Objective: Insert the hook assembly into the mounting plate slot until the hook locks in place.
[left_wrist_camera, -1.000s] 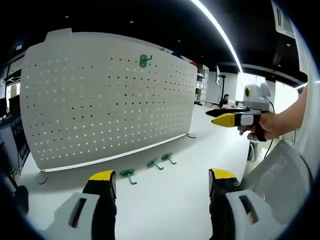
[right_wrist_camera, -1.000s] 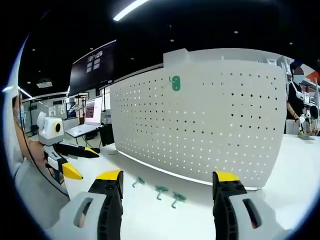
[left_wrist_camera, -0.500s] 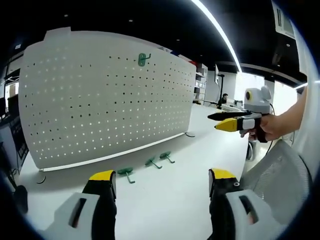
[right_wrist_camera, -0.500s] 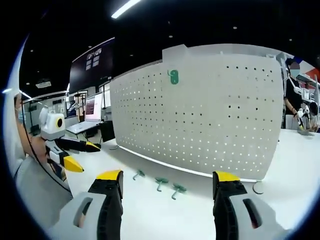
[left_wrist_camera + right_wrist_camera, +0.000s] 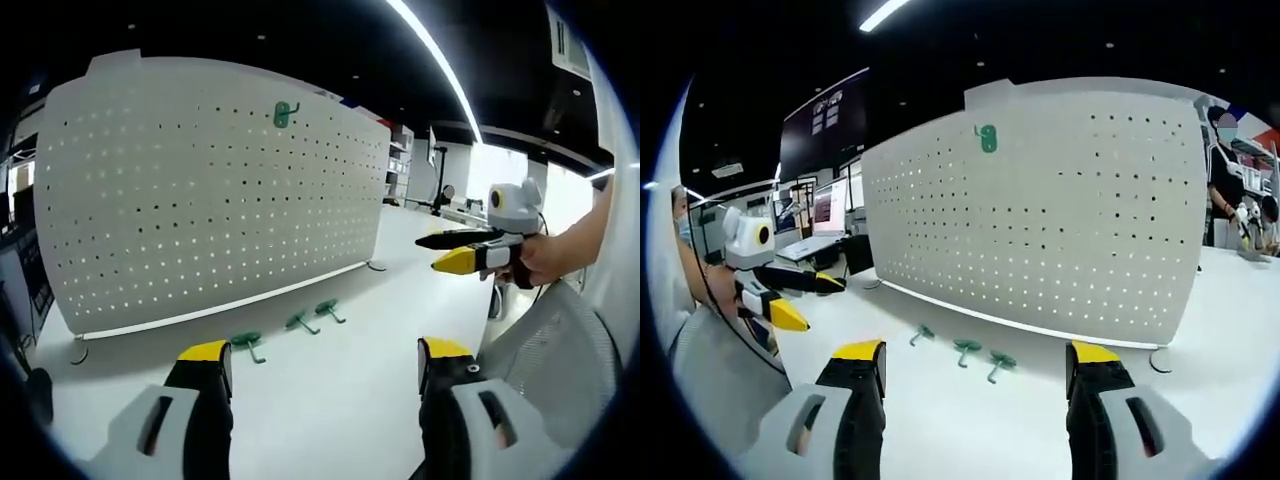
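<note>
A white perforated mounting plate [image 5: 210, 190] [image 5: 1060, 220] stands upright on the white table. One green hook [image 5: 286, 114] [image 5: 987, 138] hangs near its top. Three loose green hooks lie on the table before the plate: [image 5: 246, 343], [image 5: 300, 321], [image 5: 326, 309], seen also as hooks [image 5: 922, 333], [image 5: 966, 349], [image 5: 1000, 363]. My left gripper [image 5: 325, 365] is open and empty, well short of the hooks; in the right gripper view it [image 5: 805, 297] enters from the left. My right gripper [image 5: 975, 365] is open and empty too; in the left gripper view it [image 5: 440, 252] comes in from the right, held by a hand.
The white table [image 5: 330, 400] stretches in front of the plate with free room. A grey mesh chair back [image 5: 545, 350] sits at the right. Monitors and a laptop [image 5: 825, 225] stand behind on the left. A person [image 5: 1225, 190] stands beyond the plate's right end.
Both views have drifted slightly nearer the plate and hooks. The right gripper in the left gripper view has sunk a little. Nothing was picked up.
</note>
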